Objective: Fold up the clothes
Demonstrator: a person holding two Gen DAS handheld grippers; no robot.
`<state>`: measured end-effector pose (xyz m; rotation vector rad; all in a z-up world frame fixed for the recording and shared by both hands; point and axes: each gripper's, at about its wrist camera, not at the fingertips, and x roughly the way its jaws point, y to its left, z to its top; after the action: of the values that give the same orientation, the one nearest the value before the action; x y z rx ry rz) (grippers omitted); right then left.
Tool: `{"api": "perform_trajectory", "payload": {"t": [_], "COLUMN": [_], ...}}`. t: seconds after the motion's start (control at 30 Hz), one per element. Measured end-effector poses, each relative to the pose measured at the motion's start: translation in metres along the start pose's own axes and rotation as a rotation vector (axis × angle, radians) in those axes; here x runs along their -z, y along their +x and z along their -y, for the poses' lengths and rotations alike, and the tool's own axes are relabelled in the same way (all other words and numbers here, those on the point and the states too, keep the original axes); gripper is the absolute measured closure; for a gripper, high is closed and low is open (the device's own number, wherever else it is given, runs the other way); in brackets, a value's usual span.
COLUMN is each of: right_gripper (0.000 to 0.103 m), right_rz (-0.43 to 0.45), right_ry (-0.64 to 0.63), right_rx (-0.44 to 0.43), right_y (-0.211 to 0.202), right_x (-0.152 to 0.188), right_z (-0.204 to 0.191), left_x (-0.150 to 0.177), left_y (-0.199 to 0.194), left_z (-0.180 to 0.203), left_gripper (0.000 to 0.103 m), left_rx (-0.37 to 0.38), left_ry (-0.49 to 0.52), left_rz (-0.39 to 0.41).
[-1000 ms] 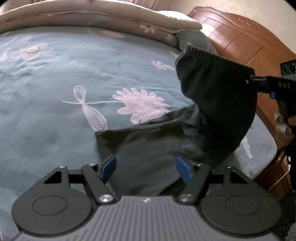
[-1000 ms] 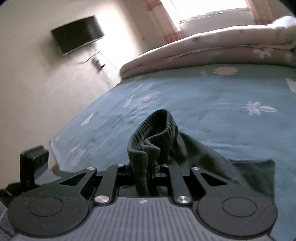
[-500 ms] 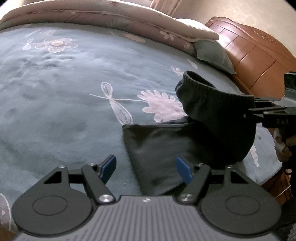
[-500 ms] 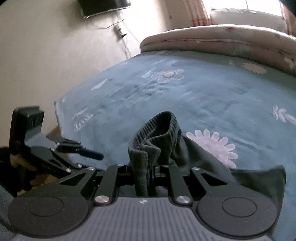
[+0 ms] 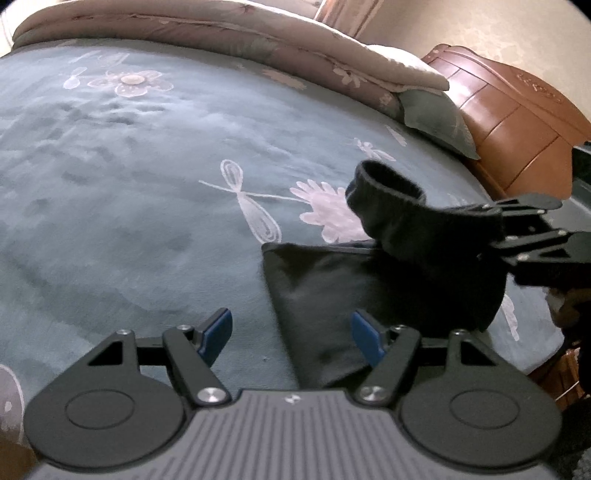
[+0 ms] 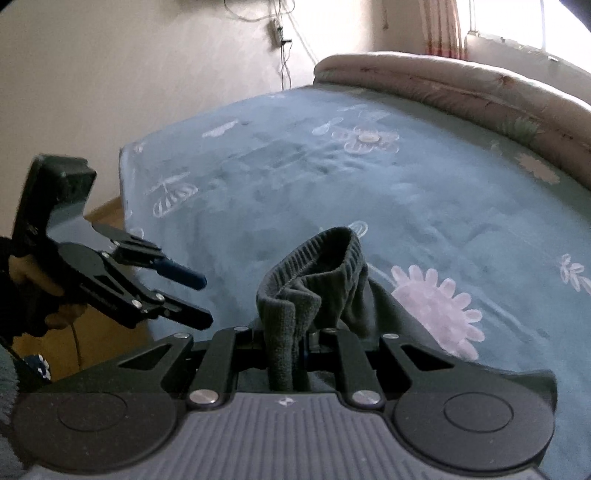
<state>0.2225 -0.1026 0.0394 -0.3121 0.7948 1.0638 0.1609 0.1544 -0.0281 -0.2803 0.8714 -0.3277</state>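
**Dark garment lifted by one corner over flowered bedspread**

Grippers work a dark garment [image 5: 332,295] on a blue-grey bedspread [image 5: 129,184] printed with pale flowers. The right gripper [image 6: 286,349] is clamped on the garment's ribbed band [image 6: 314,266], its jaws nearly together with the knit bunched between them; the band stands up in a loop above the fingers. Seen from the left wrist, that band [image 5: 388,195] is raised off the bed at the right gripper [image 5: 495,236], and the cloth hangs down from it to the flat part of the garment, which lies on the bedspread near the bed's near edge, just beside a large pale flower [image 5: 328,214].

The left gripper [image 5: 291,334] stands with its jaws wide apart and nothing pressed between them. Its blue pads [image 5: 218,332] hover low over the bedspread, one over bare cover, the other over the garment's near end. From the right wrist the left gripper [image 6: 195,295] appears at the left, spread wide, held by a hand [image 6: 22,277] in a dark sleeve.

A folded quilt [image 5: 221,40] in pink and beige runs along the far side of the bed. A grey-green pillow [image 5: 436,114] lies against a wooden headboard [image 5: 517,110]. Cables hang down a pale wall [image 6: 110,74], and striped curtains [image 6: 439,29] flank a bright window.
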Motion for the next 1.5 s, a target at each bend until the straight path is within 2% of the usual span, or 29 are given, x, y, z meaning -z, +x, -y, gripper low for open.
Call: {"api": "perform_trajectory", "payload": {"t": [0.33,0.4,0.47,0.5,0.53,0.63,0.73,0.83,0.93,1.07,1.1,1.13,1.2,1.3,1.33,1.43,1.5], "right_gripper": [0.084,0.079,0.066,0.056,0.051,0.049,0.045,0.045,0.045,0.045,0.045,0.045,0.045,0.045,0.045,0.048,0.048], "right_rz": [-0.11,-0.14,-0.16,-0.158,-0.148,-0.091,-0.032,0.012,0.022,0.022,0.023,0.023,0.024,0.025,0.024,0.024,0.012], "right_ry": [-0.013,-0.012,-0.006,0.004,0.012,0.052,0.138,0.242,0.375,0.509,0.528,0.548,0.587,0.622,0.623,0.595,0.541], "right_rx": [-0.029,-0.036,-0.057,-0.08,-0.106,-0.152,-0.076,0.042,0.196,0.349,0.365,0.381,0.414,0.435,0.432,0.397,0.366], "right_y": [0.052,0.064,0.072,0.073,0.07,0.049,0.016,-0.017,-0.05,-0.087,-0.094,-0.1,-0.113,-0.127,-0.129,-0.131,-0.129], "right_x": [0.006,0.011,0.015,0.017,0.018,0.018,0.026,0.043,0.078,0.126,0.136,0.146,0.165,0.19,0.196,0.207,0.211], "right_z": [-0.002,-0.005,-0.008,-0.01,-0.011,-0.006,0.016,0.042,0.07,0.093,0.096,0.099,0.105,0.111,0.112,0.115,0.113], "left_x": [0.008,0.007,0.006,0.006,0.005,-0.002,-0.015,-0.031,-0.04,-0.035,-0.031,-0.028,-0.023,-0.029,-0.033,-0.043,-0.048], "left_y": [-0.001,-0.001,-0.001,-0.001,-0.002,-0.001,0.004,0.016,0.037,0.075,0.086,0.094,0.107,0.094,0.092,0.088,0.092], "left_z": [-0.008,-0.008,-0.008,-0.008,-0.008,-0.005,0.008,0.033,0.064,0.103,0.103,0.097,0.083,0.057,0.058,0.078,0.095], "left_gripper": [0.032,0.032,0.032,0.032,0.032,0.032,0.032,0.032,0.032,0.031,0.031,0.031,0.038,0.041,0.04,0.035,0.035], "left_rx": [-0.02,-0.018,-0.018,-0.018,-0.018,-0.012,0.019,0.093,0.182,0.246,0.237,0.184,0.093,0.161,0.157,0.088,0.097], "left_ry": [-0.043,-0.044,-0.042,-0.04,-0.038,-0.017,0.03,0.104,0.193,0.325,0.329,0.323,0.304,0.18,0.155,0.181,0.201], "left_rz": [-0.007,-0.008,-0.01,-0.012,-0.013,-0.011,0.003,0.009,-0.011,-0.05,-0.07,-0.092,-0.133,-0.136,-0.14,-0.11,-0.102]}}
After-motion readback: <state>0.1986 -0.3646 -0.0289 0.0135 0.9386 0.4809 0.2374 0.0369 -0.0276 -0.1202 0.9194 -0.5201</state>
